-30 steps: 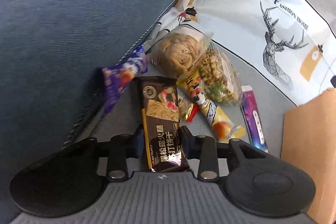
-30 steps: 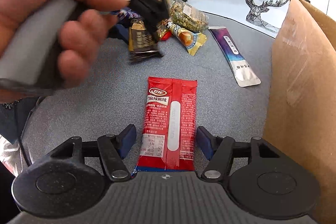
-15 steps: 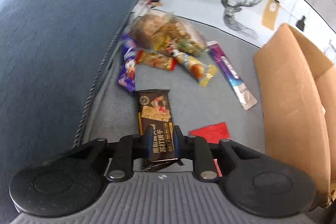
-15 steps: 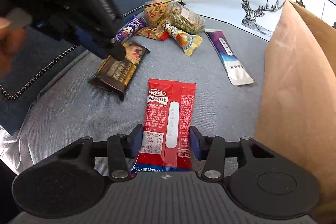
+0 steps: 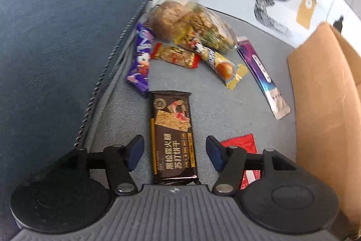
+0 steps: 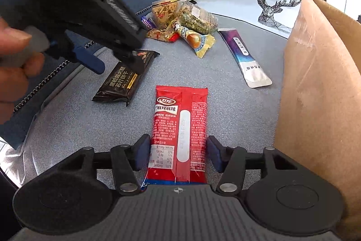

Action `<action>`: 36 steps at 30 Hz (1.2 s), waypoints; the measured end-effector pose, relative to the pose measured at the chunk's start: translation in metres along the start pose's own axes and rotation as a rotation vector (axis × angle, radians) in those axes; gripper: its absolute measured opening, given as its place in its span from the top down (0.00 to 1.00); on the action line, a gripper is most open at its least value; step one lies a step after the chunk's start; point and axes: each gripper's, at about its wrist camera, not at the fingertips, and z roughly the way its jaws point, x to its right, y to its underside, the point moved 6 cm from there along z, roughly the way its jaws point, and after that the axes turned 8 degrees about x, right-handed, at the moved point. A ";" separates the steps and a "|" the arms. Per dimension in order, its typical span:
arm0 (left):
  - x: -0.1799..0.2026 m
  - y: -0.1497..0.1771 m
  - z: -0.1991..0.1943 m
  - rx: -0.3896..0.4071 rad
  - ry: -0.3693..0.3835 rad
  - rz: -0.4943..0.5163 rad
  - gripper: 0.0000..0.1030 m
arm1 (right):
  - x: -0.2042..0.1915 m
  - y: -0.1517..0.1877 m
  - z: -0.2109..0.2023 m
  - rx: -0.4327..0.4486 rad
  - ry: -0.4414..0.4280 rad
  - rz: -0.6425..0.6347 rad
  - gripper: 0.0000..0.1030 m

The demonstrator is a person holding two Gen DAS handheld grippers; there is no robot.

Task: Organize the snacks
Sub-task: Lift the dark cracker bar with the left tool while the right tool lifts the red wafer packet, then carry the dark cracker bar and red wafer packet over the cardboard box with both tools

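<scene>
Left wrist view: the left gripper (image 5: 173,153) stands with jaws spread wide, gripping nothing; the dark cracker packet (image 5: 172,134) lies flat on the grey cushion (image 5: 225,110) between the fingers, clear of both pads. Far of it sits a loose pile: a purple wrapper (image 5: 141,60), a clear bag of mixed snacks (image 5: 203,31), a yellow-ended packet (image 5: 223,64) and a long purple sachet (image 5: 259,69) to the right. A cardboard box (image 5: 325,105) stands at the right edge. Right wrist view: the right gripper (image 6: 178,154) has its pads just beside the long edges of the red snack packet (image 6: 180,128); whether they press the film cannot be told. The packet lies lengthwise on the cushion, near the box wall (image 6: 315,94) on its right. The left gripper (image 6: 94,60) hovers at far left over the dark packet (image 6: 124,78). Judgement: both packets are likely light, thin, glossy film, probably slippery, and crackers inside would break under hard pressure. Best hold appears to be across the width at the near end, squeezing moderately
</scene>
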 end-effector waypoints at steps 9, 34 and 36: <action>0.015 0.004 0.017 -0.025 -0.044 0.087 0.34 | 0.001 0.001 0.001 0.003 -0.001 0.002 0.39; 0.010 -0.004 -0.028 0.140 0.026 0.022 0.58 | -0.008 -0.008 -0.050 0.221 0.011 -0.117 0.57; 0.010 -0.008 -0.045 0.200 0.050 -0.009 0.58 | -0.010 -0.009 -0.064 0.260 0.013 -0.123 0.57</action>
